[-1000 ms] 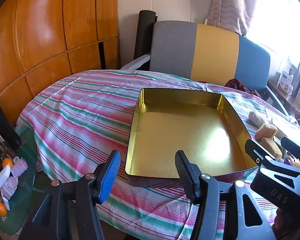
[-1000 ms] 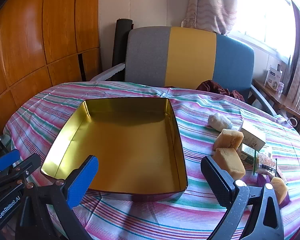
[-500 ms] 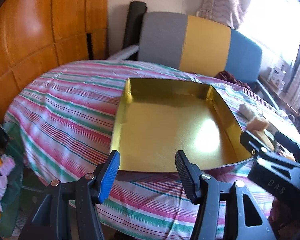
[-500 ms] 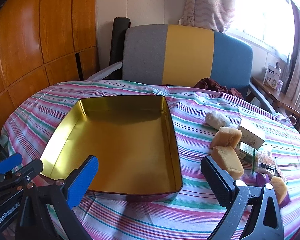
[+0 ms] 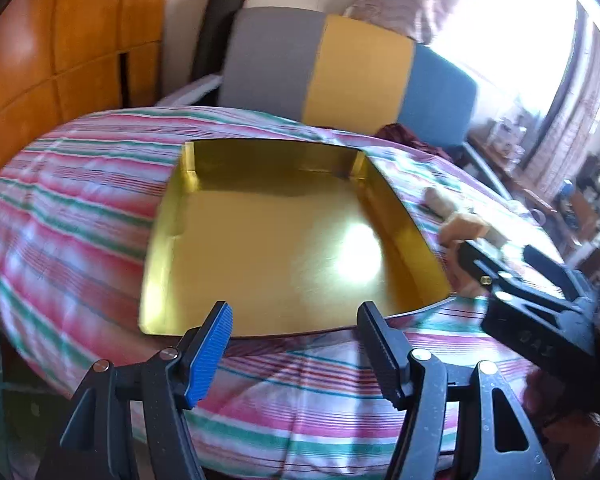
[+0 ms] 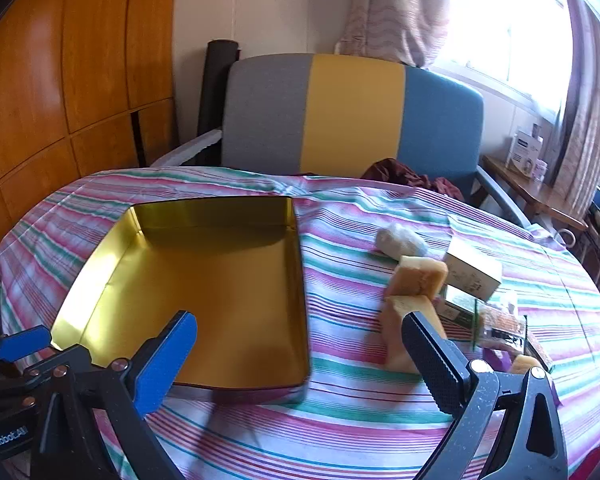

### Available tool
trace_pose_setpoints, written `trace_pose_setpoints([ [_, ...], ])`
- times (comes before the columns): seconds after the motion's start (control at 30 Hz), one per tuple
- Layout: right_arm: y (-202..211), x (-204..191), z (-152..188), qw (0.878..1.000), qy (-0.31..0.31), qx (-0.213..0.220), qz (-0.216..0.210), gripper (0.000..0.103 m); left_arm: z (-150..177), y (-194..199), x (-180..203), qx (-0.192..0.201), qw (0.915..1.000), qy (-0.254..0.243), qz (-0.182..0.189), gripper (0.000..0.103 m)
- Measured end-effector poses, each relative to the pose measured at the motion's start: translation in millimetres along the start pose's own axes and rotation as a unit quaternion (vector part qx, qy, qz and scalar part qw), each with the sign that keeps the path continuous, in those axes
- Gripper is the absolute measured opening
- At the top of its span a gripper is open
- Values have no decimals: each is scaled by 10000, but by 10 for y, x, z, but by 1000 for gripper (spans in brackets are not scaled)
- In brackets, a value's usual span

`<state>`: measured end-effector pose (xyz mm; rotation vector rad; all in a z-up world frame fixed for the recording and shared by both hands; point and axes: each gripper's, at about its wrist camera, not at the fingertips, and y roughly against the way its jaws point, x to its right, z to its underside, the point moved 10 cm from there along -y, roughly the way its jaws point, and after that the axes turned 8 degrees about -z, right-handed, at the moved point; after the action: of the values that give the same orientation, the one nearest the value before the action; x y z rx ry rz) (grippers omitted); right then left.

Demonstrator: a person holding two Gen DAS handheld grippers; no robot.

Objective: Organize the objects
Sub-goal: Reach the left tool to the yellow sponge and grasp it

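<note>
An empty gold tin (image 5: 284,248) lies on the striped tablecloth (image 5: 80,208). My left gripper (image 5: 294,316) hovers at the tin's near rim, its jaws opening with nothing between them. In the right wrist view the tin (image 6: 204,280) is at the left. Two yellow cake pieces (image 6: 420,276), a white wrapped lump (image 6: 400,238), small boxes (image 6: 474,270) and a clear snack packet (image 6: 500,322) lie to its right. My right gripper (image 6: 300,324) is wide open over the tin's near right corner, its black finger (image 6: 432,360) in front of the nearer cake piece.
A chair with a grey, yellow and blue back (image 6: 352,112) stands behind the table. Wooden wall panels (image 6: 60,80) fill the left. A dark red cloth (image 6: 408,178) lies at the table's far edge. A cluttered side table (image 6: 536,192) stands by the window.
The left gripper's jaws have spread wider, and its view has tipped down and closed in on the tin. The right gripper has shifted right, toward the cake pieces.
</note>
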<state>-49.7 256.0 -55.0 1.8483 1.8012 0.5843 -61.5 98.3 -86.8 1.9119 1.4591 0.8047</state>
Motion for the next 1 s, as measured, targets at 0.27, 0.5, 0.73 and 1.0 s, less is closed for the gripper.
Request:
trace_pose_setpoints([
  [0.27, 17, 540, 95, 9992, -366, -114, 108, 103, -112, -52, 496, -104, 9970, -739, 191, 67],
  [0.5, 238, 1794, 92, 9907, -1117, -181, 758, 103, -117, -104, 1103, -364, 9883, -1201, 871, 67],
  [0.73, 328, 2838, 256, 9732, -1811, -129, 1411, 103, -152, -190, 1814, -548, 9727, -1664, 1519, 65],
  [1.0, 389, 3204, 400, 9524, -2850, 1, 1082, 103, -188, -588, 2416, -852, 9667, -1931, 1450, 65],
])
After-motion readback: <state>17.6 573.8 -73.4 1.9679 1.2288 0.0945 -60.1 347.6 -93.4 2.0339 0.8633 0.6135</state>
